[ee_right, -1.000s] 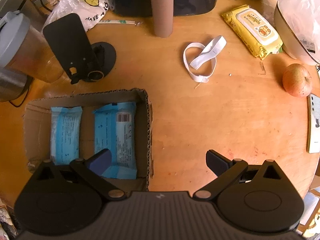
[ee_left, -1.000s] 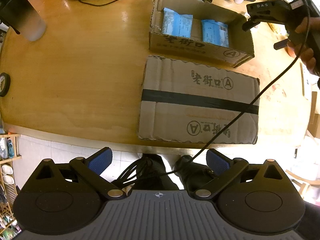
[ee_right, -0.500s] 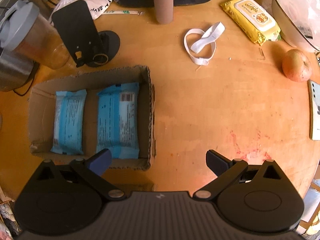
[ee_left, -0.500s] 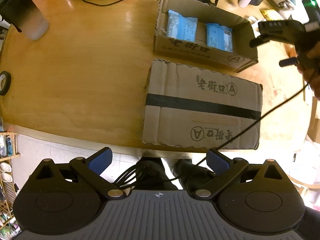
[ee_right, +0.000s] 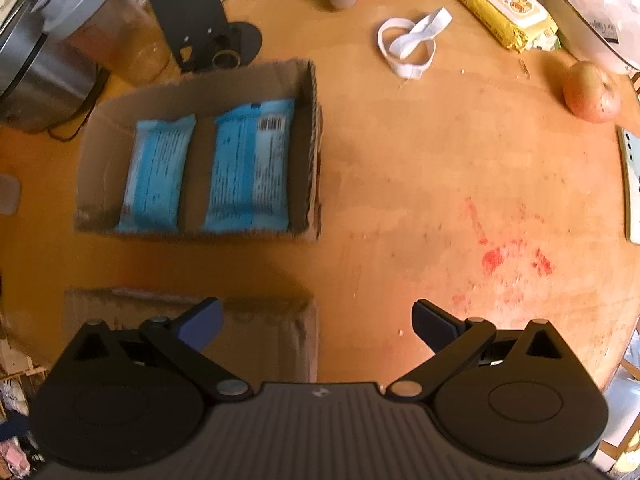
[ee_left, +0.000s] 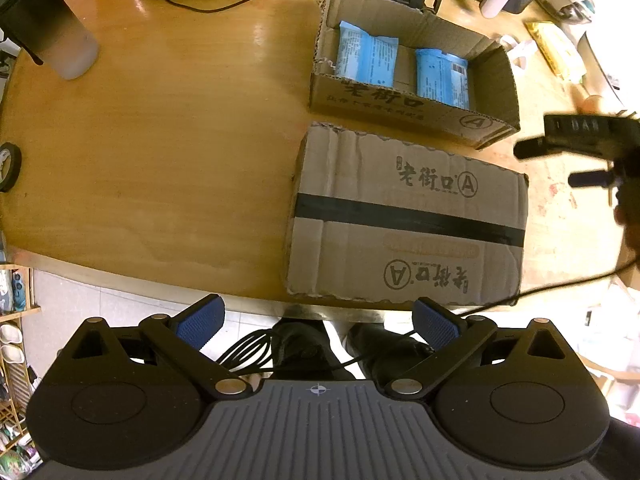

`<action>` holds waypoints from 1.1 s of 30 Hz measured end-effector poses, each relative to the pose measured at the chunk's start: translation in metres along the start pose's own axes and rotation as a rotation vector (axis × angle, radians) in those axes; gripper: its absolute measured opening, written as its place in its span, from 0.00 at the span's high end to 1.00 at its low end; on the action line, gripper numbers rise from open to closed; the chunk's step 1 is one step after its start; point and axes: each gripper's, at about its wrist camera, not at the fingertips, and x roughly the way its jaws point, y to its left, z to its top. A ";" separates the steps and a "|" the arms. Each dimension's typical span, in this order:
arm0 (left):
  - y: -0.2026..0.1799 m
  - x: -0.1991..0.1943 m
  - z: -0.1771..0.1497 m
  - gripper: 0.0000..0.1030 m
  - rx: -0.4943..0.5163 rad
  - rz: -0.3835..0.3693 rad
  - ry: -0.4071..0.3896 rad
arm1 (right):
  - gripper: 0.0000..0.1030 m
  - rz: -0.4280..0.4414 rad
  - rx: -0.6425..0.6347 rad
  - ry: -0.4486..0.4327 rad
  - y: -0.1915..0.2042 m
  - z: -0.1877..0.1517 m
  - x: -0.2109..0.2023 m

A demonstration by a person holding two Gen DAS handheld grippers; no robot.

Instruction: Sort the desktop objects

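Right wrist | open box (ee_right: 312, 152) blurred | taped box (ee_right: 264, 336) half-hidden

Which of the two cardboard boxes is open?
The far brown cardboard box is open, with two blue packets inside. The nearer cardboard box is taped shut with black tape.

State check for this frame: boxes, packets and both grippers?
Open box: upright, top open, two packets inside.
Blue packets: lying flat side by side in the open box.
Taped box: shut, black tape across the top.
Left gripper: open, empty.
Right gripper: open, empty.
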 end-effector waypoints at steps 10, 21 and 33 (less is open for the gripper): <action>-0.004 0.002 0.003 0.00 0.013 -0.001 0.002 | 0.00 0.019 0.001 0.013 0.001 -0.032 0.000; -0.004 0.003 0.003 0.00 0.017 -0.004 0.003 | 0.00 0.027 0.006 0.031 0.000 -0.057 0.001; -0.004 0.005 0.003 0.00 0.019 0.001 0.005 | 0.00 0.053 0.058 0.024 -0.004 -0.066 0.000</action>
